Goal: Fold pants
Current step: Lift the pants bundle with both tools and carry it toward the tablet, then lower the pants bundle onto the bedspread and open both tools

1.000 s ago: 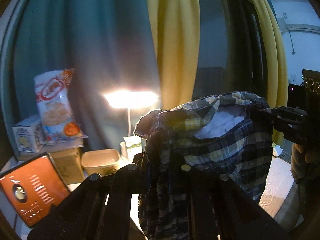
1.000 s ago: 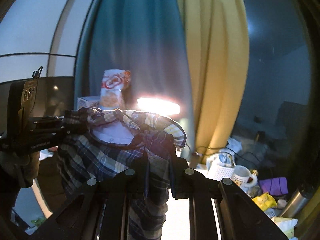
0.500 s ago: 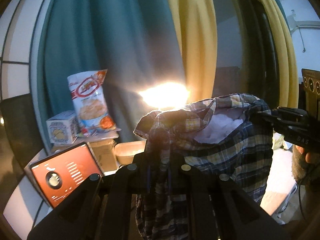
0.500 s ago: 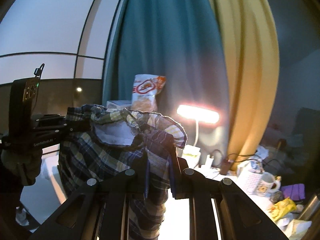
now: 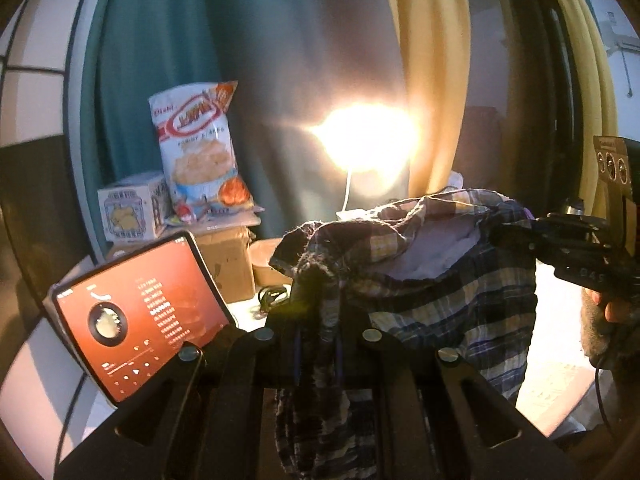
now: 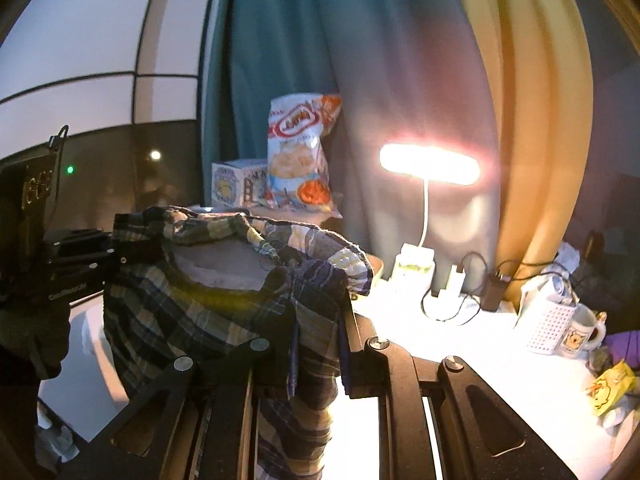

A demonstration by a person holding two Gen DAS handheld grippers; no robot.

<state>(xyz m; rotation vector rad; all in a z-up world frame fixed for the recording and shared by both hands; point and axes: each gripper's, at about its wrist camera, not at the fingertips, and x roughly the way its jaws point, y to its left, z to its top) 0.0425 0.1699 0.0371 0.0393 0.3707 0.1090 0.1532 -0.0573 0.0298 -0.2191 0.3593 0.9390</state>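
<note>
The left gripper (image 5: 316, 312) is pinching one end of the pants (image 5: 440, 280) at the waistband. The right gripper (image 6: 318, 316) is pinching the other end. Both are squeezing the cloth tight. The checked pants are hanging in the air between them, with the waist open on top. A lamp (image 6: 430, 168) is shining behind, near a chip bag (image 5: 198, 152) and a tablet (image 5: 136, 316).

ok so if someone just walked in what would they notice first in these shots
Probably the glaring lamp in front of the teal and yellow curtains, washing out the middle of both views. Next, the plaid pants held up in the air, its waistband pinched by the left gripper and the right gripper. Then the glowing orange tablet low on the left in the left wrist view.
</note>
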